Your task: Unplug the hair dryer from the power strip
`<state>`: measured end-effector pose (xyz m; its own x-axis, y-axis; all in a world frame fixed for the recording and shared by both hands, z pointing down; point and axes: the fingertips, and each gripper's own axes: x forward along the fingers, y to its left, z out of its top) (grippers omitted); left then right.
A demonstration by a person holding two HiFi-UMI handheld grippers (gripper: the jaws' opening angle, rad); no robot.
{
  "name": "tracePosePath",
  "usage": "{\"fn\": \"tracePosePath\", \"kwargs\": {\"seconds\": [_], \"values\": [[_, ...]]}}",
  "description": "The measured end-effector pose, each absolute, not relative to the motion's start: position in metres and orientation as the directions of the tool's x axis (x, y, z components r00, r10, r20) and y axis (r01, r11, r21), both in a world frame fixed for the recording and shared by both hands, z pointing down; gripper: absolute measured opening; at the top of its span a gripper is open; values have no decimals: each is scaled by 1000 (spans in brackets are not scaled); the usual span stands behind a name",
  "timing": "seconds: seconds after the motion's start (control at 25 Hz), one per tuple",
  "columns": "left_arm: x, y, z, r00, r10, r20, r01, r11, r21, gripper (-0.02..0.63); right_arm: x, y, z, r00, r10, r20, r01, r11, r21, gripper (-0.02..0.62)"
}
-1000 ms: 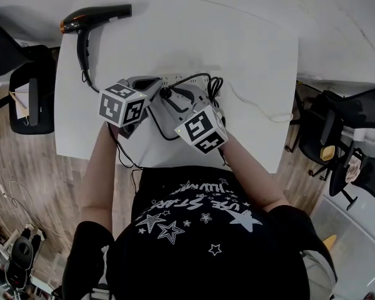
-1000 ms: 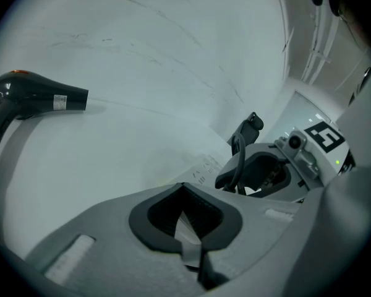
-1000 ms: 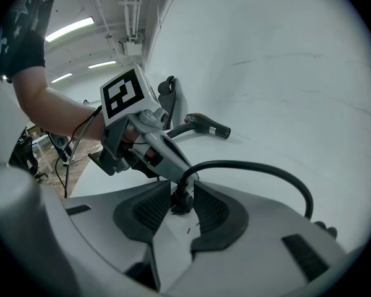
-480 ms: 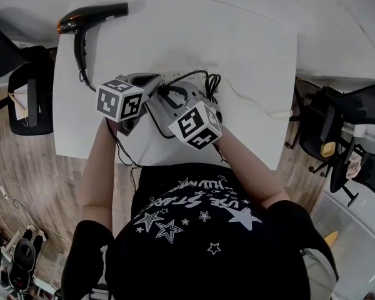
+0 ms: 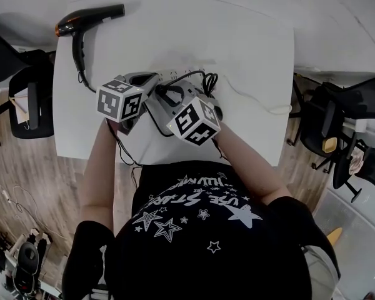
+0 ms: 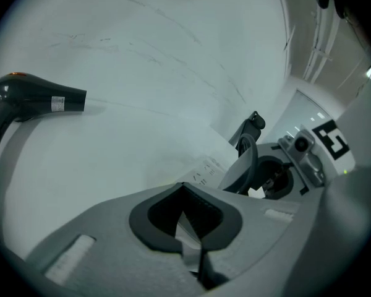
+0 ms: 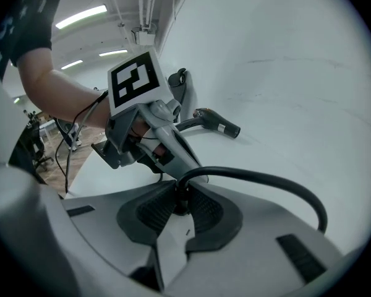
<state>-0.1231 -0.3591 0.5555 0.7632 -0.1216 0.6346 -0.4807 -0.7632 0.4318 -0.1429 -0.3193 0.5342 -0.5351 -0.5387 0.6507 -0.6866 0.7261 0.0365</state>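
Observation:
A black hair dryer (image 5: 81, 20) lies at the table's far left corner, also in the left gripper view (image 6: 37, 98). The white power strip (image 5: 175, 75) lies mid-table. My left gripper (image 5: 155, 80) is shut on the strip's end (image 6: 205, 167), which runs in between its pads. The black plug (image 7: 180, 198) stands in the strip, its cord (image 7: 266, 181) arching away to the right. My right gripper (image 5: 167, 94) has that plug between its pads, and its jaws are closing on it (image 7: 180, 193); both pads touch the plug's sides.
A thin white cable (image 5: 256, 102) trails across the table's right half. The dryer's black cord (image 5: 122, 152) drops over the near table edge. Office chairs stand at the left (image 5: 28, 99) and right (image 5: 337, 124) of the table.
The right gripper's marker cube has rolled a little and edged left toward the plug. The left gripper and hair dryer have stayed put.

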Motion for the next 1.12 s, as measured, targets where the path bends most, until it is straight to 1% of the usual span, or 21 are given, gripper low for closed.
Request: {"fn": "tracePosePath", "kwargs": {"seconds": [0.12, 0.2, 0.28, 0.36, 0.44, 0.52, 0.6, 0.64, 0.68, 0.72, 0.8, 0.84, 0.88, 1.0, 1.04, 1.12], "values": [[-124, -359, 555, 764, -106, 637, -472, -764, 439, 6, -142, -324, 535, -574, -467, 673, -677, 732, -70, 71], [-123, -359, 554, 766, -101, 635, -469, -764, 443, 6, -142, -324, 533, -566, -466, 680, -690, 720, -81, 71], [-122, -358, 554, 770, -110, 629, -475, -756, 450, 7, -142, -320, 531, -529, -490, 693, -684, 729, -6, 69], [-122, -358, 554, 766, -128, 629, -490, -751, 444, 7, -143, -316, 532, -494, -513, 701, -646, 757, 98, 69], [-123, -359, 554, 758, -140, 638, -500, -753, 428, 7, -144, -316, 533, -493, -511, 704, -620, 774, 128, 69], [-123, -360, 555, 753, -138, 644, -499, -757, 422, 7, -143, -319, 533, -511, -500, 699, -656, 752, 58, 69], [-123, -360, 555, 751, -132, 647, -498, -757, 424, 7, -141, -323, 532, -527, -516, 675, -728, 684, -45, 69], [-123, -359, 555, 750, -132, 648, -498, -757, 422, 7, -140, -324, 532, -525, -532, 664, -751, 656, -68, 69], [-122, -359, 555, 747, -133, 651, -499, -760, 417, 6, -139, -324, 530, -513, -548, 661, -758, 650, -49, 68], [-122, -359, 555, 744, -136, 654, -499, -764, 409, 6, -140, -322, 530, -494, -560, 666, -743, 669, 11, 67], [-122, -358, 555, 739, -143, 659, -498, -774, 390, 6, -143, -317, 529, -467, -568, 678, -673, 726, 144, 67], [-123, -358, 555, 739, -145, 658, -494, -781, 383, 7, -144, -316, 530, -468, -563, 681, -654, 739, 162, 67], [-123, -359, 555, 740, -144, 657, -488, -787, 378, 7, -143, -318, 530, -479, -555, 680, -661, 738, 137, 67], [-122, -360, 554, 737, -131, 663, -473, -800, 368, 6, -137, -325, 528, -520, -546, 657, -747, 664, -39, 66], [-122, -359, 554, 735, -128, 666, -471, -803, 366, 6, -135, -327, 527, -522, -550, 652, -762, 644, -66, 64], [-121, -358, 555, 731, -122, 671, -466, -807, 362, 6, -134, -326, 526, -513, -552, 657, -758, 650, -46, 63]]}}
